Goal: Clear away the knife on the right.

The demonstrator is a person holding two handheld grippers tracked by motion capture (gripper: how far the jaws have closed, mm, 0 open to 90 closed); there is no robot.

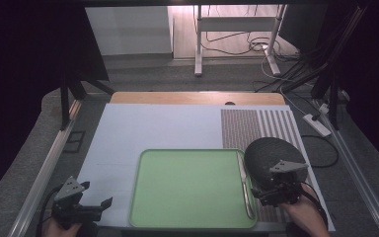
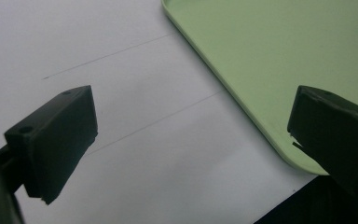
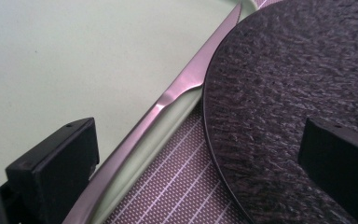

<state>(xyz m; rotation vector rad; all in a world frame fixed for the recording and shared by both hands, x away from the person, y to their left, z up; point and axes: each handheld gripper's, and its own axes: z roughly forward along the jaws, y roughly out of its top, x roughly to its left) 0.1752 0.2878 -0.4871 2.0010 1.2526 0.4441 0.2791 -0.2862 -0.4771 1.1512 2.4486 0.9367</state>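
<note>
Green tray [image 1: 187, 190] holds a steel knife [image 1: 244, 182] along its right rim.

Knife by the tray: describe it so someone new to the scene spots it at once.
Find the green tray at the near middle of the table. Along the tray's right rim, a slim silver table knife lies lengthwise, just left of the round dark plate and under the open right gripper. It is the only shiny metal piece; its neighbours are matte green and black.
</note>
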